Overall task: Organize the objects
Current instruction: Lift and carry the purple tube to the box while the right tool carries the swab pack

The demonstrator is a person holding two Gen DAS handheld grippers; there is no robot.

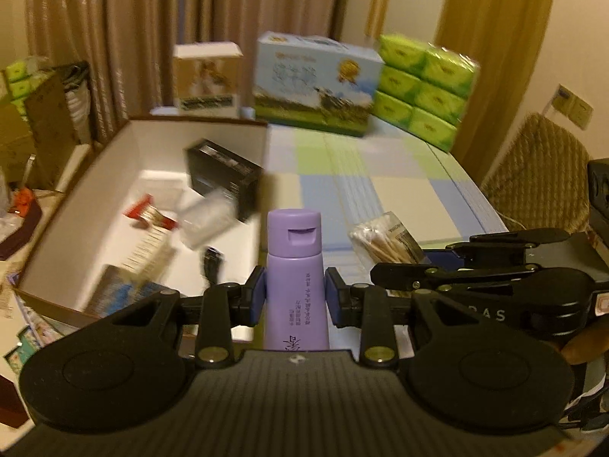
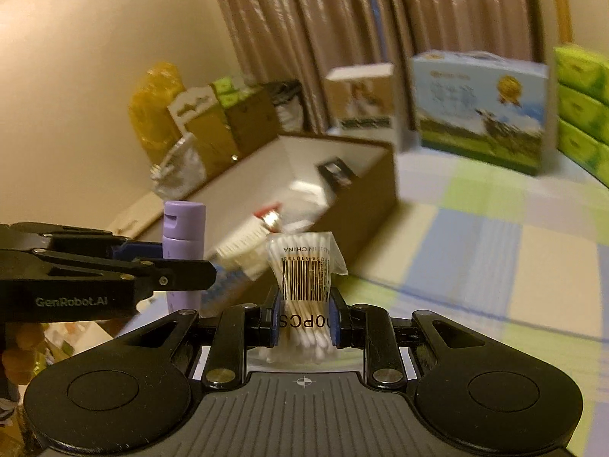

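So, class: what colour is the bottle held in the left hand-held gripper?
Lilac purple. The bottle, clamped in the left hand-held gripper, shows best in the left wrist view.

Warm, dim indoor light is tinting both views yellowish. Motion blur is smearing the open cardboard box (image 1: 114, 175) at left and the curtains (image 2: 342, 38) at upper centre, while the purple tube (image 1: 295, 285) and cotton swab packet (image 2: 304, 289) at lower centre are staying sharp. Fisheye distortion is bending the edges, and the corners are vignetting black.
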